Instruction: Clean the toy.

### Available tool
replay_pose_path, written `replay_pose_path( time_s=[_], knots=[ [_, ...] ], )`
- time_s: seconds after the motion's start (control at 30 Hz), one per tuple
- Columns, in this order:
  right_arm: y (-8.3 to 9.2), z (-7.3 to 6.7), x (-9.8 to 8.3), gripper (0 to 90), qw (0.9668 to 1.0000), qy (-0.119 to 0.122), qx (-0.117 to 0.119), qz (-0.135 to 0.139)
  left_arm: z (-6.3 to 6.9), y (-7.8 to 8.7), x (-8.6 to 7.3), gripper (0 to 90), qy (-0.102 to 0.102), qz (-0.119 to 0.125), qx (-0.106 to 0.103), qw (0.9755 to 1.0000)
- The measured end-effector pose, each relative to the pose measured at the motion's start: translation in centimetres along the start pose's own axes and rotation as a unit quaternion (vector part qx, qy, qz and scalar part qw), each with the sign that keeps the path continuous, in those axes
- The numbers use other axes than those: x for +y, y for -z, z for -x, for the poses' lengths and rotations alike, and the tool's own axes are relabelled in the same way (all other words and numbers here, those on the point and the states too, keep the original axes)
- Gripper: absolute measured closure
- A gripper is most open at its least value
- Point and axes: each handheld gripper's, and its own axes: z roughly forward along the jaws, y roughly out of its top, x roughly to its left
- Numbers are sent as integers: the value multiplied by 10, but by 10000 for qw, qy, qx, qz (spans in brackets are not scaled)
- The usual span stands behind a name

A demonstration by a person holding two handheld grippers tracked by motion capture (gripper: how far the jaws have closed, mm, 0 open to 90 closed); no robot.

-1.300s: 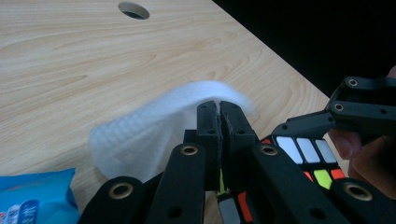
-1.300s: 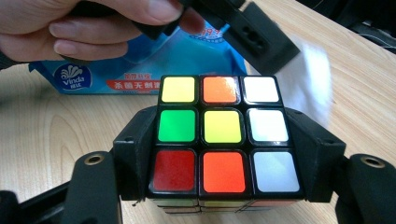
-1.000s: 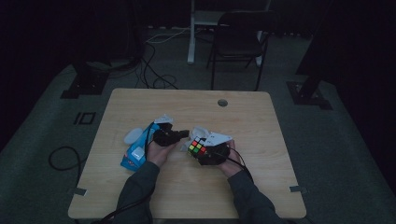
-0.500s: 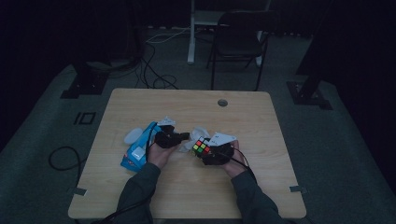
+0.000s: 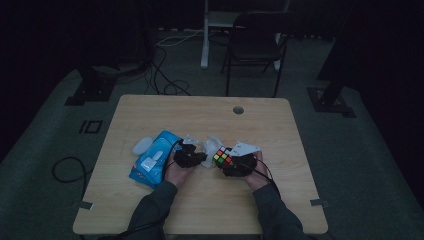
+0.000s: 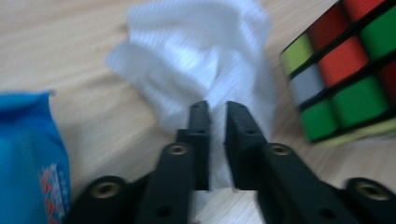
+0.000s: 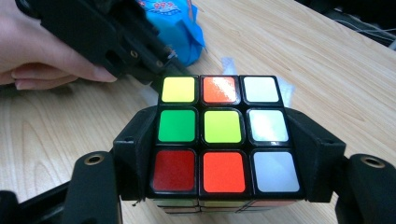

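Dim room, pale wooden table (image 5: 150, 210). Right gripper (image 7: 224, 154) clenched on the colour cube (image 7: 223, 135), raised slightly off the wood at mid-table. Left gripper (image 6: 215, 116) nipped a crumpled white tissue (image 6: 196, 60) just beside the cube, jaws lately eased a little, tissue between them. Blue wipe packet (image 5: 152, 161) lay left of both.

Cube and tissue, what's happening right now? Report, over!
Right tool clamped on the puzzle cube. Left tool pinching the white tissue, jaws just easing apart. Blue wipes pack sits left of it, nothing blocking.
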Motion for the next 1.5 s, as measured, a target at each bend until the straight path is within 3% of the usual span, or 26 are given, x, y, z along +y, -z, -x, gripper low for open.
replay_pose_path(
  time_s=[0.1,0.13,0.2,0.43,0.57,1.0,1.33,1.5],
  knots=[
    [2,3,-1,338,10000,-30,-42,3,0,-2,-2,900,11,-102,138,9999],
    [3,4,-2,338,10000,-61,-60,5,2,-2,-4,900,-16,-195,342,9992],
    [5,8,-5,338,9999,-111,-126,4,3,-1,-7,900,-15,-226,498,9985],
    [7,18,-13,338,9991,-274,-333,-47,1,7,-14,900,180,-199,728,9970],
    [7,24,-18,338,9982,-334,-478,-116,0,11,-19,900,163,-148,786,9967],
    [4,42,-29,338,9935,-781,-788,-244,-1,20,-30,865,224,43,781,9967],
    [-1,51,-36,338,9900,-1003,-912,-386,5,38,-34,724,62,618,584,9964],
    [-5,54,-40,338,9879,-1152,-928,-471,7,42,-36,685,19,734,520,9959]
  ],
)
